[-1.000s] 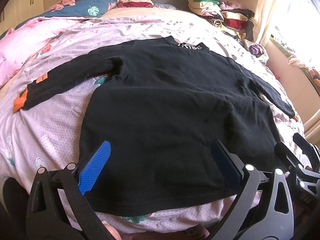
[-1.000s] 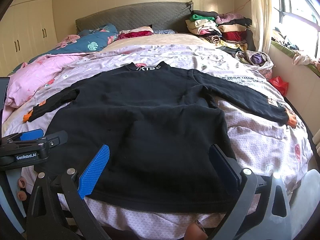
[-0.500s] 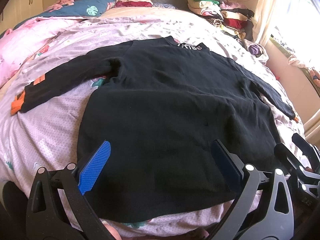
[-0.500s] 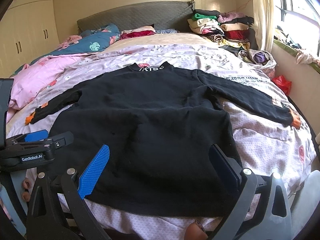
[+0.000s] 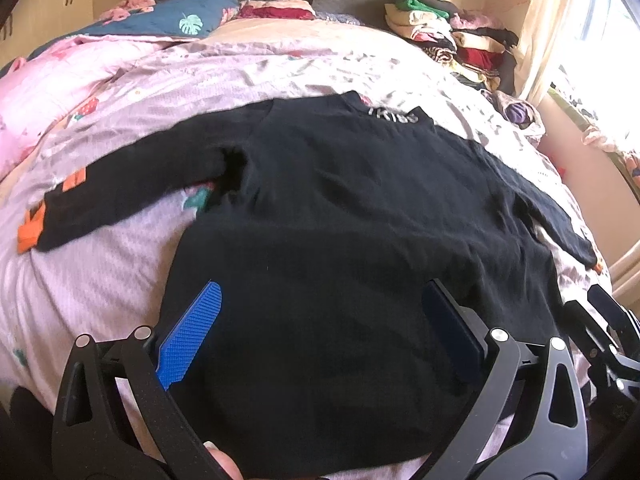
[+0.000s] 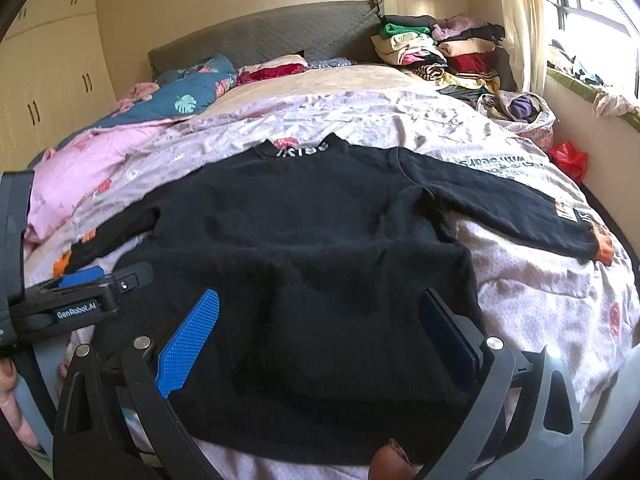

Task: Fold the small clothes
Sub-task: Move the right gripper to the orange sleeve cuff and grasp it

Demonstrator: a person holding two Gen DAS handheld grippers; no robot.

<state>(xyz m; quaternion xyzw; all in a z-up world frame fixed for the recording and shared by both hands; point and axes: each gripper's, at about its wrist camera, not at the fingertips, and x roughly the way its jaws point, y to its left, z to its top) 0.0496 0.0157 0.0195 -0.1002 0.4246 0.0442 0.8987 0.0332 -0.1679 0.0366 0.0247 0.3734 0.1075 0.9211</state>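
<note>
A black long-sleeved sweatshirt (image 5: 340,220) lies flat on the bed, collar away from me, both sleeves spread out with orange cuffs. It also shows in the right wrist view (image 6: 312,240). My left gripper (image 5: 320,316) is open and empty, hovering over the lower left part of the sweatshirt near its hem. My right gripper (image 6: 318,316) is open and empty over the lower right part. The left gripper also shows at the left edge of the right wrist view (image 6: 80,296), and the right gripper at the right edge of the left wrist view (image 5: 604,328).
The bed has a pale pink patterned cover (image 6: 540,292). A pink quilt (image 6: 80,168) and a blue quilt (image 6: 188,96) lie at the far left. Stacked folded clothes (image 6: 440,52) stand at the headboard's right. A window and curtain are on the right.
Both grippers have moved slightly forward and lower over the sweatshirt's hem area. The sweatshirt has not moved. Both stay open.
</note>
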